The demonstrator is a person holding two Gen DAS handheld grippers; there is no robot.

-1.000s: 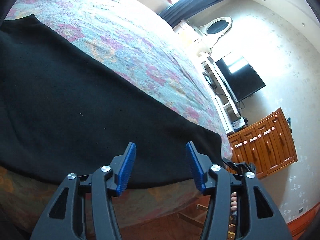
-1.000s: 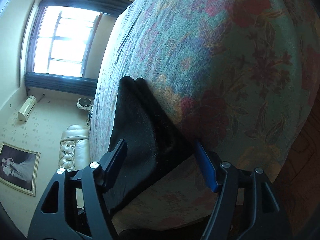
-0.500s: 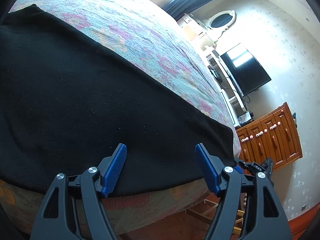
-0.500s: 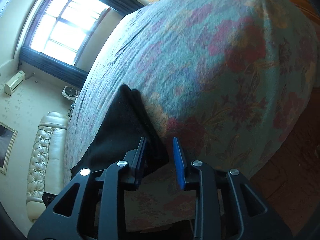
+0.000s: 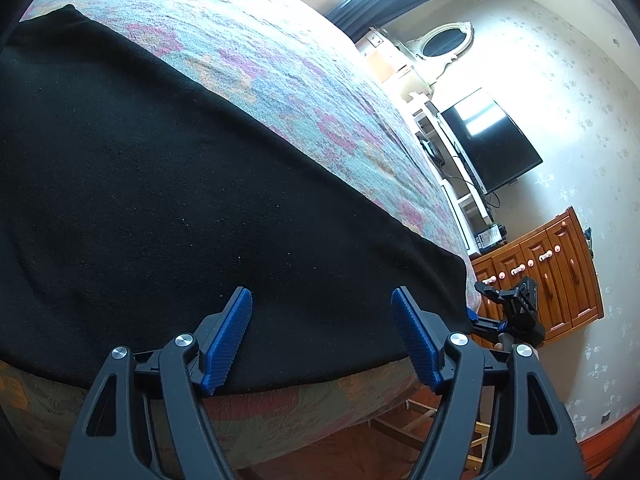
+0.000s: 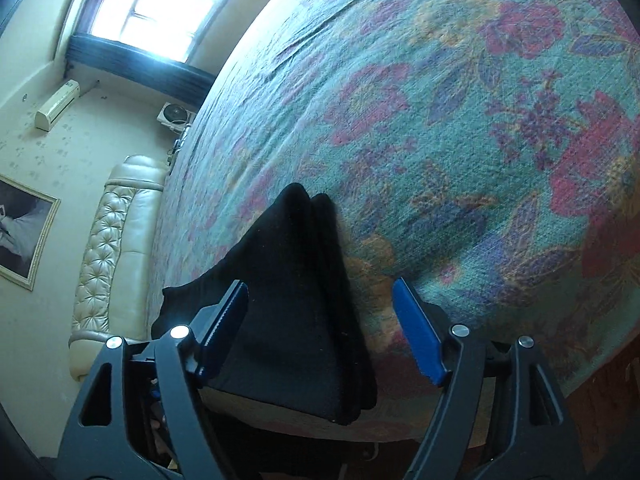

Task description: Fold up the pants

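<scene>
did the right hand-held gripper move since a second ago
Yes. The right hand-held gripper has backed off the black pants, whose folded end now sits lower on the floral bedspread; its jaws have just reopened, pressing nothing.

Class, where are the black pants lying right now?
The pants lie flat on the floral bedspread along the bed's near edge, just ahead of both open grippers.

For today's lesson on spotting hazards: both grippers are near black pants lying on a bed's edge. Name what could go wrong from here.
1. The black pants lie right along the edge of the bed; a tug might drag them off onto the floor.
2. The right gripper, jaws just opened wide, straddles stacked layers; closing could catch only some, spoiling the fold.
3. The left gripper is open above flat cloth and could pinch the bedspread too.
</scene>
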